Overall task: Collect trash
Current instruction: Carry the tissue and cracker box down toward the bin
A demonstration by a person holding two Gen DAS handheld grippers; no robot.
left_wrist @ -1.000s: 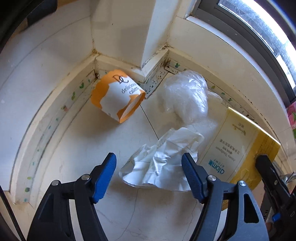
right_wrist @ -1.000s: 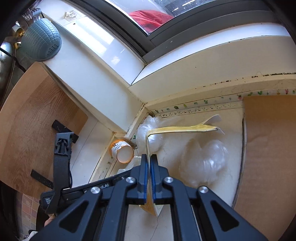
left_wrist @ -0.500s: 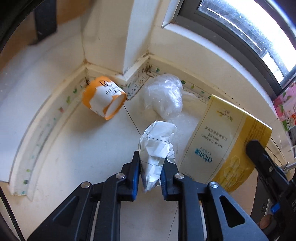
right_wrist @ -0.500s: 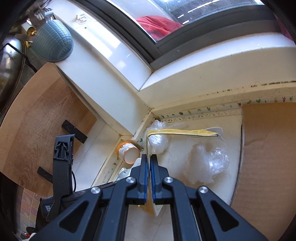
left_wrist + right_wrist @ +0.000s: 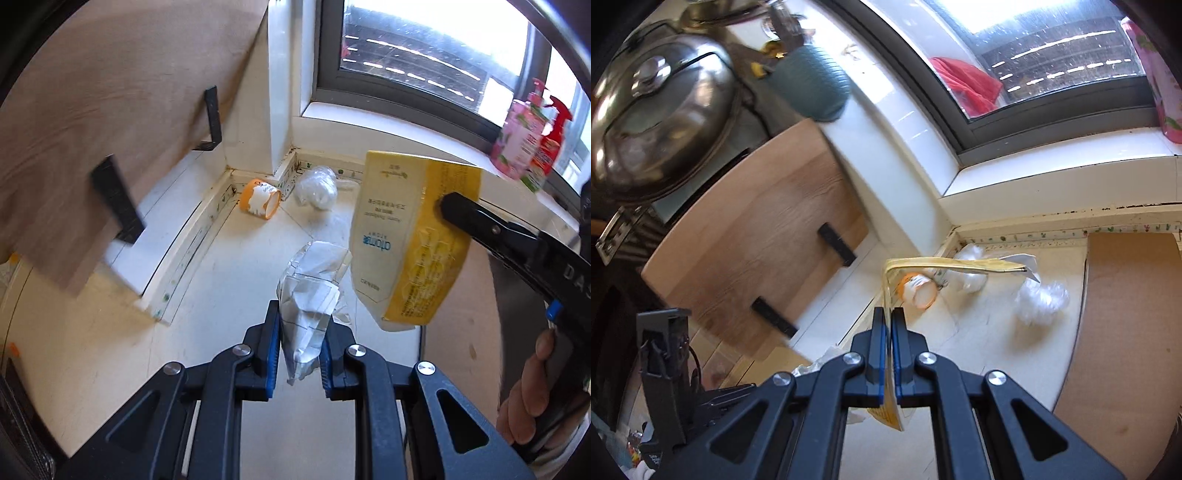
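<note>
At the far corner under the window: trash left lying there, both of my grippers raised over the near desk (image 5: 207,306).
Left gripper (image 5: 298,339): I have the fingers closed on a crumpled white wrapper (image 5: 312,284); it stands up out of the grip, clear of the surface.
Right gripper (image 5: 888,350): fingers pinched nearly together on one edge of the flattened yellow carton (image 5: 410,236); carton hangs free, long axis running away from the fingers toward the window.
Remaining on the desk: orange paper cup (image 5: 260,198) on its side in the far corner, mouth facing me; clear plastic wad (image 5: 317,186) just right of it against the back wall; a second plastic wad (image 5: 1039,297) farther right, near the brown board (image 5: 1126,332).
Bearing for the next pick: cup and first wad lie straight ahead and far from both sets of fingers; I judge the left gripper marginally nearer the cup.
Constraint: both grips are occupied; in my judgement each load must be dropped off before anything further is taken. No bin visible.
Risk: the wrapper is loosely held and may slip.
</note>
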